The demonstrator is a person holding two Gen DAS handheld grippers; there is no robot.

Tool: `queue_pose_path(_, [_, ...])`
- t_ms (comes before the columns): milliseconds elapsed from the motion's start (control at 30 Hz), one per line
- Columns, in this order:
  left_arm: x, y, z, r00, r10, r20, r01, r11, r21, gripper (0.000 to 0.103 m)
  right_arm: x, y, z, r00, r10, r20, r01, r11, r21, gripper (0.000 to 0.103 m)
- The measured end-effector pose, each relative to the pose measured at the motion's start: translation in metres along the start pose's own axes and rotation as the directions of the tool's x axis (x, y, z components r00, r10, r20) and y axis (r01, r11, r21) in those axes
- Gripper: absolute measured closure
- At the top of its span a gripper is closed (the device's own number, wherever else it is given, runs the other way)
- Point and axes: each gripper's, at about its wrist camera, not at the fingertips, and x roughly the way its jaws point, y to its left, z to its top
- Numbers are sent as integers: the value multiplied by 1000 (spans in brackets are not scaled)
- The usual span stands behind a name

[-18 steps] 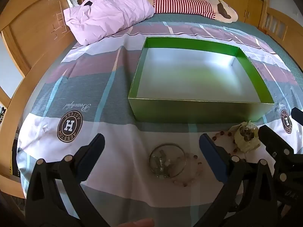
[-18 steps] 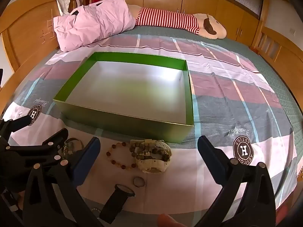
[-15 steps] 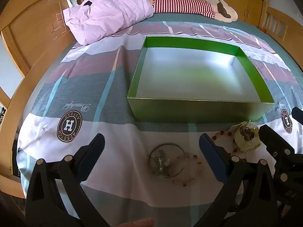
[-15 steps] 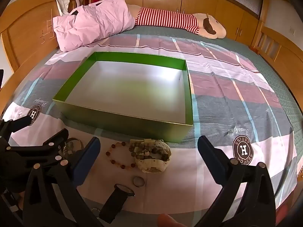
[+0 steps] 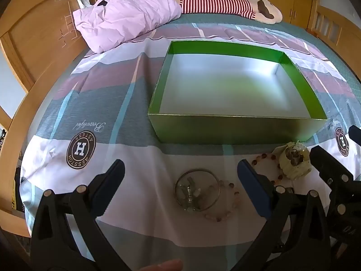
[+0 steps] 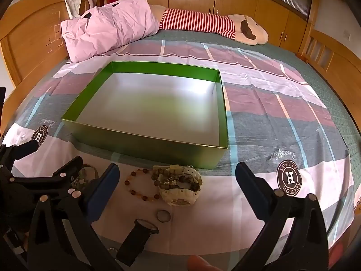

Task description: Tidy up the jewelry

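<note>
Both grippers, left gripper and right gripper, gape wide, holding nothing; jewelry hugs the bedsheet's near edge, green box just behind, wooden cabinets beyond

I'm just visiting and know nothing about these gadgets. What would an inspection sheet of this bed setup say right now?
Surface: bedsheet, striped, with round logos.
Job's things: green box, nothing in it; silver bangle, pale bead bracelet, amber bead bracelet, cream watch with dark beads on it, small ring, black watch, all on the sheet in front of the box.
Clutter: nothing seen.
Grippers: left gripper and right gripper both open, holding nothing.
Cables: nothing seen.
Surroundings: pink pillow, striped plush toy, wooden headboard, cupboards.
</note>
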Motion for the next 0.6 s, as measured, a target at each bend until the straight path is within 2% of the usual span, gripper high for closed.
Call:
queue_pose_path(400, [1,-1,-13,1000,3,-1,-3,1000,1,2,0,2,1,1000,0,-4,0,1000,2,1])
queue_pose_path(433, [1,-1,-1,1000,1,-5,-1,1000,2,2,1,-1,0,1000,1,-3,-1,1000,2,1])
queue_pose_path(600, [2,-1,-1,1000,2,-6,-2,1000,2,2,1,1,1,1000,0,-6,0,1000,1,1])
